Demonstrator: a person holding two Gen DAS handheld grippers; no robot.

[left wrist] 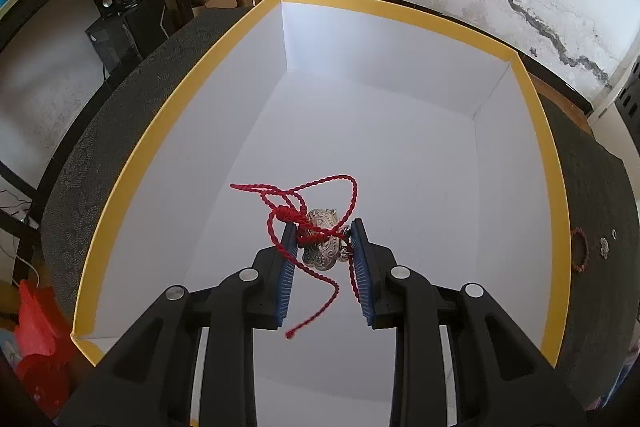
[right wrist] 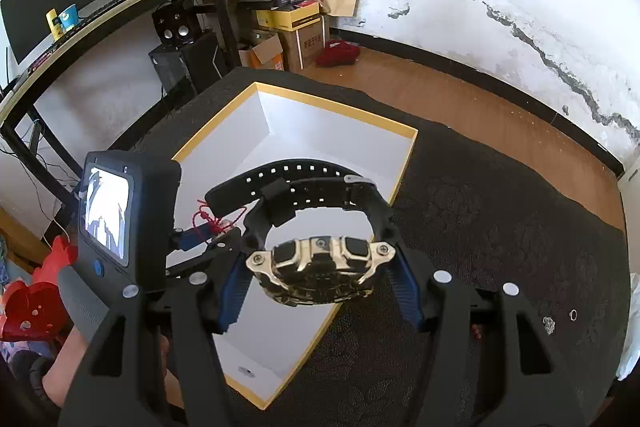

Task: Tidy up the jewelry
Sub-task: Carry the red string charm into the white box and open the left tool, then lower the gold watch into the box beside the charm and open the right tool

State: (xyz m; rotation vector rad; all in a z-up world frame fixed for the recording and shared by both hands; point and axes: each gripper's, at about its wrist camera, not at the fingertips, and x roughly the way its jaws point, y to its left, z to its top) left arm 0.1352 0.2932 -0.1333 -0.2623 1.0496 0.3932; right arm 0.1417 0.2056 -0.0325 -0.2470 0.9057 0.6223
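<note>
In the left wrist view my left gripper (left wrist: 322,227) is shut on a silver pendant (left wrist: 320,247) strung on a red braided cord (left wrist: 316,187). It hangs low inside a white box with a yellow rim (left wrist: 400,13); the loose cord end dangles between the fingers. In the right wrist view my right gripper (right wrist: 320,261) is shut on a wristwatch (right wrist: 316,267) with a gold case and a black strap, held above the box's (right wrist: 336,109) near right side. The left gripper (right wrist: 208,239) and the red cord (right wrist: 206,217) appear there too, over the box's left part.
The box sits on a dark patterned cloth (right wrist: 480,207). On the cloth to the right lie a red beaded bracelet (left wrist: 580,250), a small silver charm (right wrist: 549,325) and a ring (right wrist: 573,315). A desk, speakers and cardboard boxes stand behind. A red bag (right wrist: 32,303) lies at the left.
</note>
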